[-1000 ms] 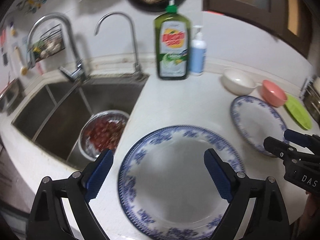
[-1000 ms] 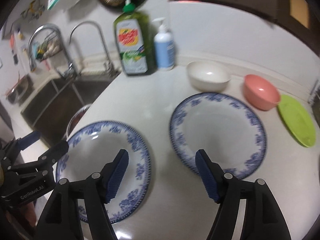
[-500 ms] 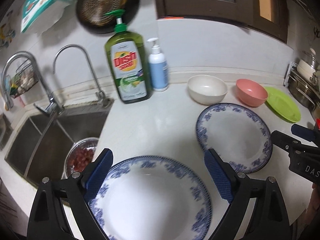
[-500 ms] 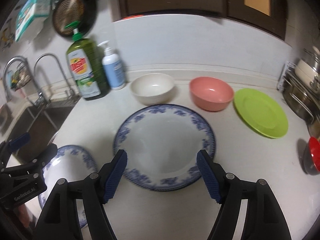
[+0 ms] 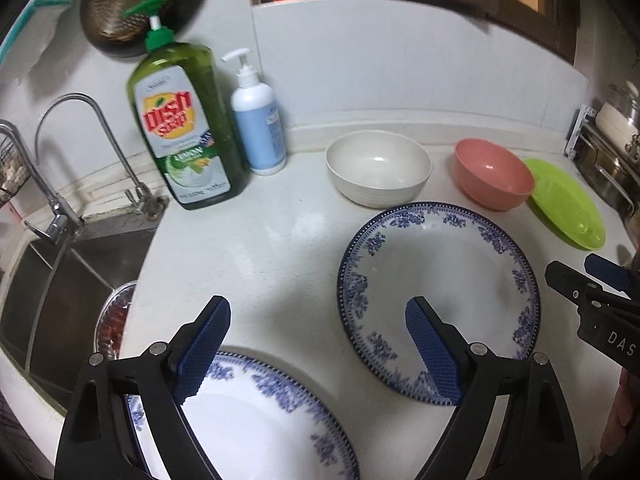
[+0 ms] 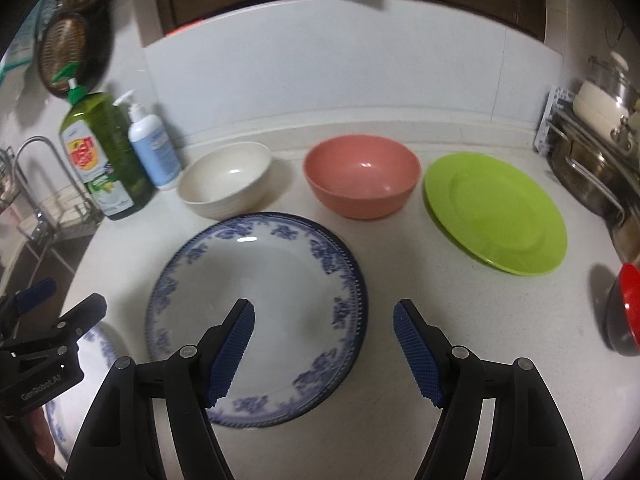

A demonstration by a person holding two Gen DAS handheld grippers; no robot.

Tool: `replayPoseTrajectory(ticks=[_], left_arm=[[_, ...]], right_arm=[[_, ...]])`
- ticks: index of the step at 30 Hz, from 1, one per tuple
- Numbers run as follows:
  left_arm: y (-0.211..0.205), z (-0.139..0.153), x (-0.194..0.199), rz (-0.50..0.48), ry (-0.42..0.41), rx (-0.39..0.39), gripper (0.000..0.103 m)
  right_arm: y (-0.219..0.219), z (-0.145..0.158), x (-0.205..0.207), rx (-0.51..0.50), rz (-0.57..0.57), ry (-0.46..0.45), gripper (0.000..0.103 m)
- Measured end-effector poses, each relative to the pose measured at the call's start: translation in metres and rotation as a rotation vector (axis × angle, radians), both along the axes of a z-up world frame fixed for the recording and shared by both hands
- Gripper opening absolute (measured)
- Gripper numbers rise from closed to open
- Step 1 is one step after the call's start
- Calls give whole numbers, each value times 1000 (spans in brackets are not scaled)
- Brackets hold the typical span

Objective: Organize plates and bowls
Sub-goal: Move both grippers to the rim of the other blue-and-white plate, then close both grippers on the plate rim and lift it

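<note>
Change: both views raised within the last second; far bowls and green plate (image 6: 496,212) now framed.
Left gripper (image 5: 316,344): agape, empty, over near plate (image 5: 248,420).
Right gripper (image 6: 324,344): agape, empty, second plate (image 6: 256,316) at 11 o'clock on the desk (image 6: 460,320).
Meaning: nothing stacked yet.

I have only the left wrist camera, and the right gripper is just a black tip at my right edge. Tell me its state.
Observer: The right gripper is open and holds nothing.
Operator: Say where it sits over the dishes.
Observer: Its left finger is over the blue-and-white plate. Its right finger is over bare counter, just past the plate's rim.
Operator: Report anything to the right of the green plate.
Observer: A red-and-black bowl stands at the frame's right edge, nearer the camera than the green plate.
</note>
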State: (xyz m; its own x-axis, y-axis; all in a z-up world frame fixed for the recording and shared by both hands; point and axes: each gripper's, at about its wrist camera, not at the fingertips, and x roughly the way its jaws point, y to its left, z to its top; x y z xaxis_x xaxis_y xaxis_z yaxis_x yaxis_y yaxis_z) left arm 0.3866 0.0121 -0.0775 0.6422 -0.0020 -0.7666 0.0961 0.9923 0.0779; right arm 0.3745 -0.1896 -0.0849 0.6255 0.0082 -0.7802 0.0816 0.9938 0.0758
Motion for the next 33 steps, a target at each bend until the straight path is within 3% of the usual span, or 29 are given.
replayPoseTrajectory(ticks=[10,15,33], left_arm=[[-17,-39,35,12,128,7,78],[-19,-53,46,20,185,-17,76],[-31,-73,69,22,257,-37,54]], right_arm=[[-16,-36,30,12,4,78,72],[-21,-51,42,29,15,111,66],[-26,-70,60,57,55,159,49]])
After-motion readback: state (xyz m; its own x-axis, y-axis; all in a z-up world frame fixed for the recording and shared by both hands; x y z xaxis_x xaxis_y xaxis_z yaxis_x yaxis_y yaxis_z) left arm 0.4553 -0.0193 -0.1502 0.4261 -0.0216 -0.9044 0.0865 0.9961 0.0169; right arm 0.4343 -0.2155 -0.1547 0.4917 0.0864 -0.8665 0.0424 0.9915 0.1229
